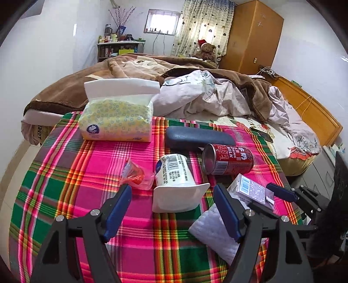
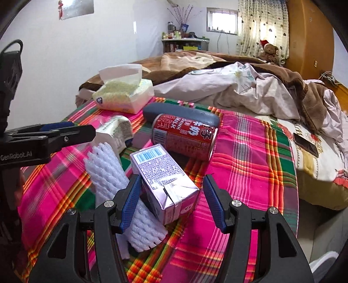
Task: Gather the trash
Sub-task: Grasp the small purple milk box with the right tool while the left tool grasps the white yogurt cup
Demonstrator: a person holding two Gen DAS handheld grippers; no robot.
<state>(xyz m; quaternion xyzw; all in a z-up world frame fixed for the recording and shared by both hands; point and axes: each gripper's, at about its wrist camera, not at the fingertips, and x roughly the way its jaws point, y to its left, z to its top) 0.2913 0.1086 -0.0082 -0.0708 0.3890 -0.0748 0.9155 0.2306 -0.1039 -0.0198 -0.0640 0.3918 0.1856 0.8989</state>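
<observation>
The left gripper (image 1: 173,209) stands spread, straddling a tipped yogurt cup (image 1: 174,174) without touching, lined up to pinch it. The right gripper (image 2: 171,201) likewise brackets a purple drink carton (image 2: 162,180) (leaning on foam netting (image 2: 121,193)), pads clear.

Light: daylight, bright overall; main source is small window (image 1: 163,21) on far wall, blown out white, no detail in panes.
Second source: curtain (image 1: 204,26) glows, backlit.
Walls: pale, evenly lit, slight blue cast.
Shadows: soft, short; dark patch under red can (image 2: 184,137) and beside carton (image 2: 165,182). No hard edges.
Glare: mild sheen on carton's foil end and can rim.
Blur: left wrist view sharp at centre. Right wrist view smeared at lower left, plaid cloth (image 2: 250,152) streaky there.
Distortion: strong fisheye, bed and cloth edge bow; black vignette in corners of both views.
Colour: pinks oversaturated.
</observation>
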